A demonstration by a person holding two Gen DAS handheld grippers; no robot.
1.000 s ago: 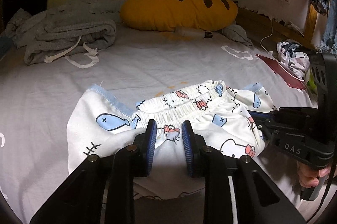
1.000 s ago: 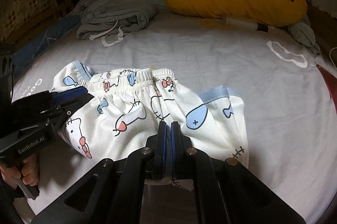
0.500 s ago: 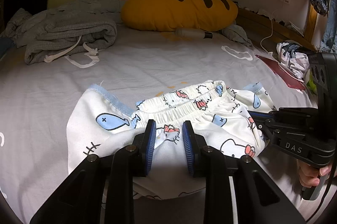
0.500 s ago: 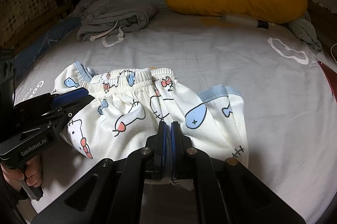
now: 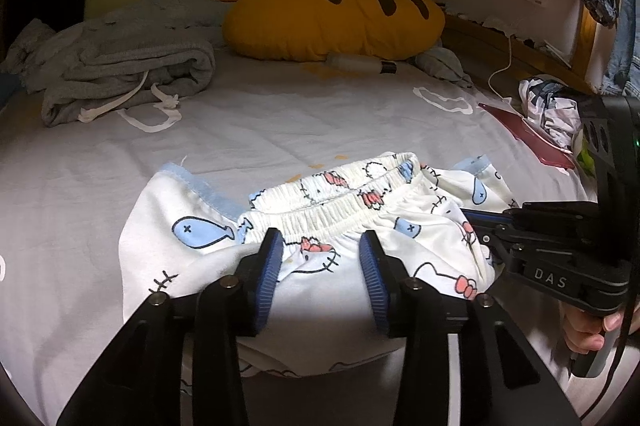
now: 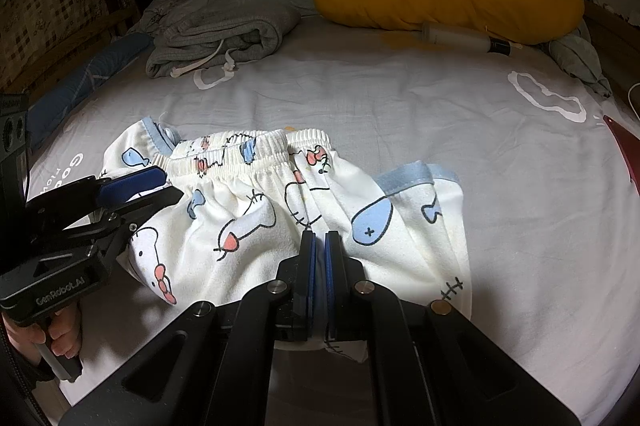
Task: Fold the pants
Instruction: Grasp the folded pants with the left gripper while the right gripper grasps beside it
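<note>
- Compared with a second earlier, the one real change was the left gripper [image 5: 322,268]: its jaws had just been opening, and the blue pads that used to pinch the cloth now stood clearly apart. Nothing else had shifted.
- The pants [image 5: 320,222] were still between those spread pads, bunched just under the waistband [image 5: 320,211], but the pads didn't look like they were pressing on the fabric anymore.
- The right gripper [image 6: 320,266] was clamped tight on the near edge of the pants, pads nearly together with a thin fold of white cloth squeezed in the slit.
- The pants lay directly ahead of both grippers on the sheet [image 6: 400,97], folded over so the elastic waistband faced away and the blue-trimmed hems [image 6: 416,173] stuck out to the sides. White fabric with cartoon fish and cat prints.
- From the right wrist view, the left gripper came in from the left, its tips at the waistband corner. A hand [image 6: 44,342] held its handle low in the corner.
- From the left wrist view, the right gripper entered from the right, with a hand [image 5: 588,330] below it.
- Well beyond the grippers: a gray garment [image 5: 120,73] heaped far left, and a yellow pillow [image 5: 332,21] with dark spots.
</note>
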